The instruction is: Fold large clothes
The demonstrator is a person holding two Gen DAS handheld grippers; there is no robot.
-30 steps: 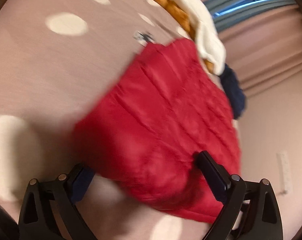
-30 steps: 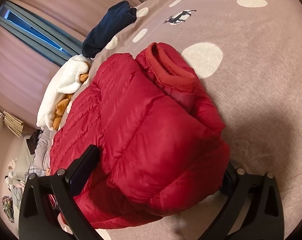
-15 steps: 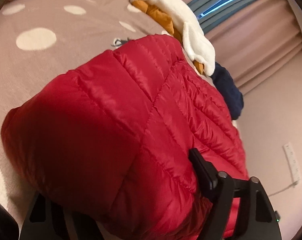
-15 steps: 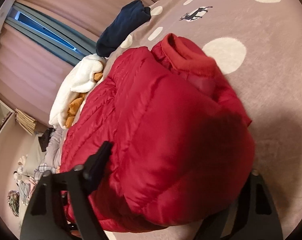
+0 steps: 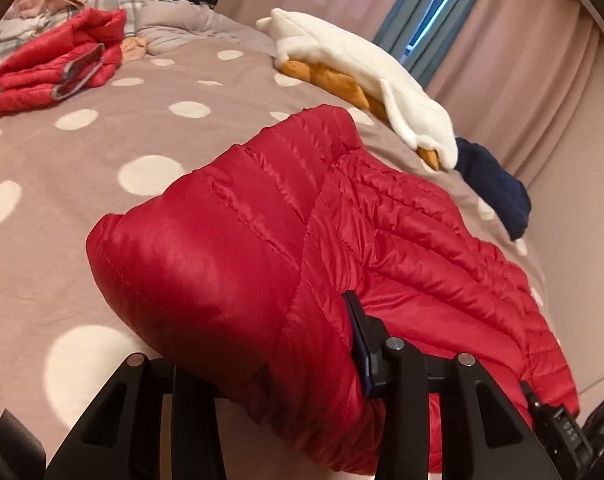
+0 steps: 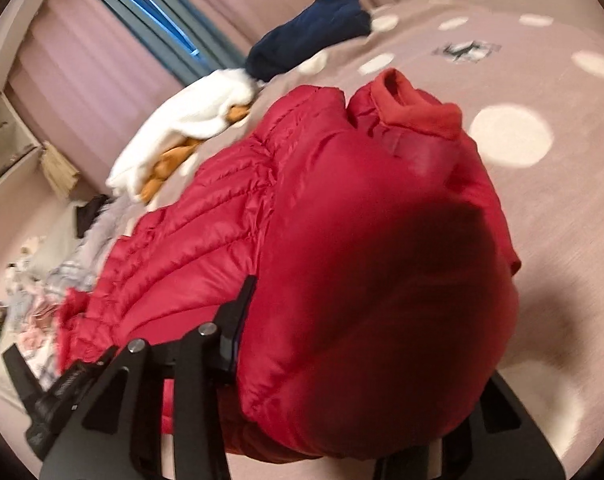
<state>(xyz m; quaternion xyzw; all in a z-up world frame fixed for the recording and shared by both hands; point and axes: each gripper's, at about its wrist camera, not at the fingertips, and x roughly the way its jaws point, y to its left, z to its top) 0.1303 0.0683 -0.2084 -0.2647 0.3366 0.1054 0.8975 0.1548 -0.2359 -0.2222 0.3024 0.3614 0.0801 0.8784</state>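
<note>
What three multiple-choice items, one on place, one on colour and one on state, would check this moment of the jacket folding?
1. Where does the folded red garment lie in the left wrist view?
A. far across the polka-dot bedspread, near the pillows
B. under the white plush toy
C. on the floor

2. What colour is the puffer jacket nearest the cameras?
A. navy
B. red
C. white

3. What is between the fingers of the left hand-held gripper?
A. nothing
B. a navy garment
C. a bunched part of the puffer jacket

Answers: 1 A, it sits at the far side of the bed by the bedding pile. 2 B, its quilted shell is red in both views. 3 C, red padding bulges between the closing jaws; the right hand-held gripper likewise closes around the jacket.
</note>
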